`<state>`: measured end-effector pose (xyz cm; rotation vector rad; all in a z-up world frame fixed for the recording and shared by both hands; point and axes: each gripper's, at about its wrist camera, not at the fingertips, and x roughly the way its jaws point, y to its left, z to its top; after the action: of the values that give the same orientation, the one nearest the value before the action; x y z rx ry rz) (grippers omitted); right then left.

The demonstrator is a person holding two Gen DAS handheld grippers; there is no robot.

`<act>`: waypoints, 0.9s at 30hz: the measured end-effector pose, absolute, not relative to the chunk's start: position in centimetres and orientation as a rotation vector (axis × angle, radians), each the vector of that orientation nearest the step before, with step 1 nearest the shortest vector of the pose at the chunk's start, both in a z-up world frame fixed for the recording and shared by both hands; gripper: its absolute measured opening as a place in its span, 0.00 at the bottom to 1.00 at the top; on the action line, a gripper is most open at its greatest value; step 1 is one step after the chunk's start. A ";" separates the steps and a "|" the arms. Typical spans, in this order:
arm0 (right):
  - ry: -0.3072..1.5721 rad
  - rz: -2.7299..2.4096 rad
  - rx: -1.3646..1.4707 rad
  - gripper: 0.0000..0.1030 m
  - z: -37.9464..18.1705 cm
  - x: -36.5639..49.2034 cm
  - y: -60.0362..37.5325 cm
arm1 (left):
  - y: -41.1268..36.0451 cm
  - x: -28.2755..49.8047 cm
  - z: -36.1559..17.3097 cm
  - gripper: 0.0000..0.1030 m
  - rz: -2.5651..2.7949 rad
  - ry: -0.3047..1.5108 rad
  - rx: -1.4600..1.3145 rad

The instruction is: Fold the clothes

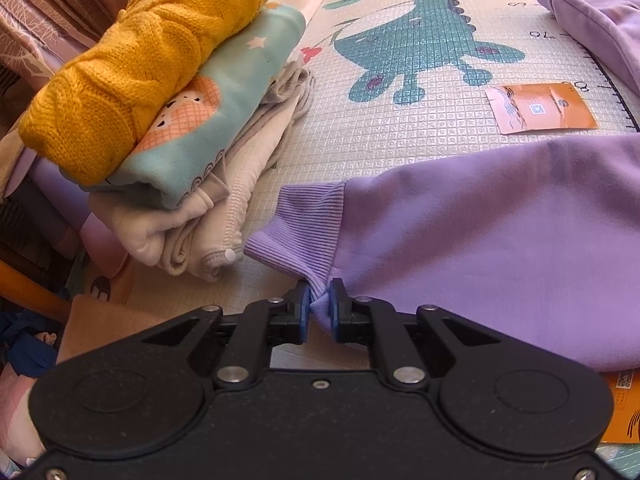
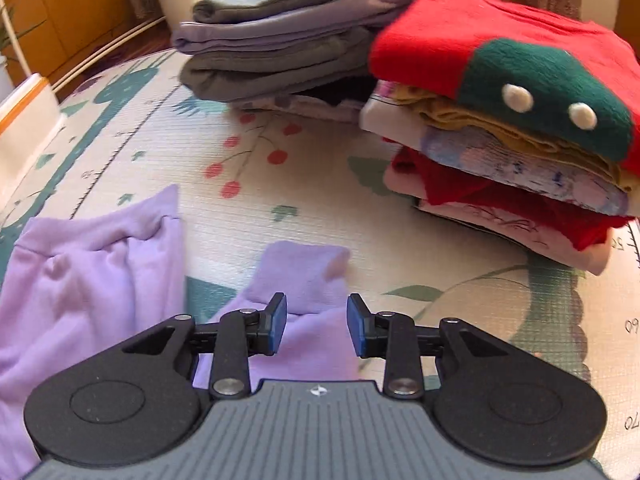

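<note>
A: Left tool (image 1: 319,305)?
B: Clamped on lilac sweatshirt (image 1: 500,248), pads pinching fabric right beside ribbed cuff (image 1: 298,226).

A: Right tool (image 2: 317,324)?
B: Jaws apart, nothing gripped. Second lilac cuff (image 2: 306,266) lying flat just past the blue pads, partly between them in view.

A: Location of the sweatshirt?
B: Spread on patterned play mat (image 1: 400,128); sleeve stretching rightward from left tool, another lilac part at far right of left view.

A: Nearby, left view?
B: Folded stack touching-close to the held cuff: mustard knit sweater (image 1: 132,76) on top, teal printed garment (image 1: 208,136) under it, cream pieces (image 1: 208,232) at bottom. Orange packet (image 1: 540,108) on mat beyond sleeve.

A: Farther out, right view?
B: Two folded stacks on mat. Red garment with green patch (image 2: 500,60) topping the right one; grey and mauve pile (image 2: 280,36) behind, left of it.
</note>
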<state>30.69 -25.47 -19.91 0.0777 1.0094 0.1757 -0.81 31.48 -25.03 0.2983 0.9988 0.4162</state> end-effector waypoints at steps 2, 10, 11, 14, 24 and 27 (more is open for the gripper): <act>1.041 0.147 0.110 0.34 -21.4 31.4 -26.7 | 31.4 -0.7 -25.0 0.06 0.417 1.003 0.302; 1.077 0.273 0.143 0.29 -23.8 32.7 -25.2 | 31.4 -0.3 -25.0 0.06 0.420 1.022 0.286; 1.082 0.285 0.130 0.22 -23.8 32.5 -24.9 | 31.4 -0.3 -25.0 0.06 0.420 1.022 0.286; 1.060 0.264 0.136 0.12 -23.1 31.5 -25.6 | 31.5 -0.3 -24.9 0.06 0.418 1.021 0.282; 0.963 -0.154 0.281 0.11 -19.3 24.1 -38.5 | 31.0 -0.5 -25.3 0.06 0.411 1.010 0.311; 0.955 -0.212 0.315 0.11 -19.2 20.9 -40.9 | 30.9 -0.4 -25.4 0.06 0.404 1.018 0.332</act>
<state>20.89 -40.89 -19.23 0.3152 0.9552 -0.2120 -0.39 30.87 -25.35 0.3315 1.0181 0.4037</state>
